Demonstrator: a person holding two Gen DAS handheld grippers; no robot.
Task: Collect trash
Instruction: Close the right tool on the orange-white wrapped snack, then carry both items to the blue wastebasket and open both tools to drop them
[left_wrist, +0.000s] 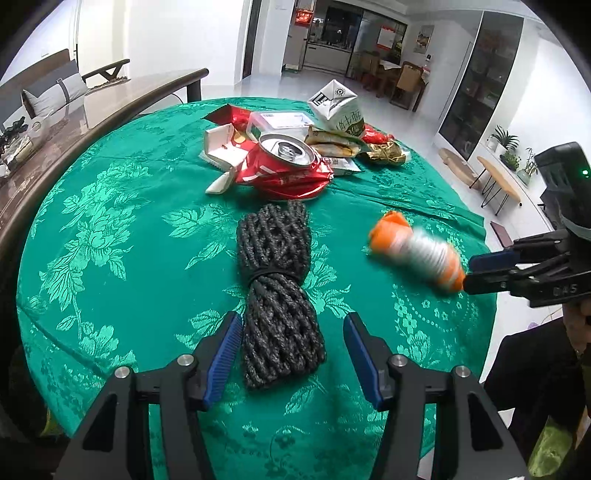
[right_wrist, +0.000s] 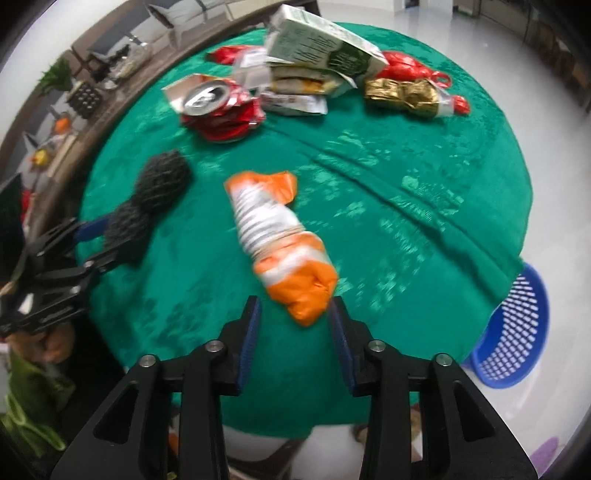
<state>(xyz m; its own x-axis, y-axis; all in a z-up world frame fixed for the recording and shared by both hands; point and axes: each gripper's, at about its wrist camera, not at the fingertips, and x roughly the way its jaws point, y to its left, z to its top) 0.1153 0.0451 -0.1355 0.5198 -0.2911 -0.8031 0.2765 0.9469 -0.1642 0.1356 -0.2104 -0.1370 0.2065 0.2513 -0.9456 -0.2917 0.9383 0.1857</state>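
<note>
The left gripper (left_wrist: 291, 343) stands open astride a dark, knobbly net bundle (left_wrist: 277, 291), cinched mid-length, long axis running up the frame. The right gripper (right_wrist: 293, 332) gapes around the orange end of a crumpled foil wrapper (right_wrist: 277, 236), which slants up-left on the glossy green tablecloth (right_wrist: 406, 221).

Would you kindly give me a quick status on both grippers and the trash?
Left gripper open around black foam net. Right gripper open at orange wrapper, not gripped. Blue basket beside table; nothing blocking.

Glossy green tablecloth (left_wrist: 110, 229), crushed metal can (left_wrist: 284, 166)
</note>
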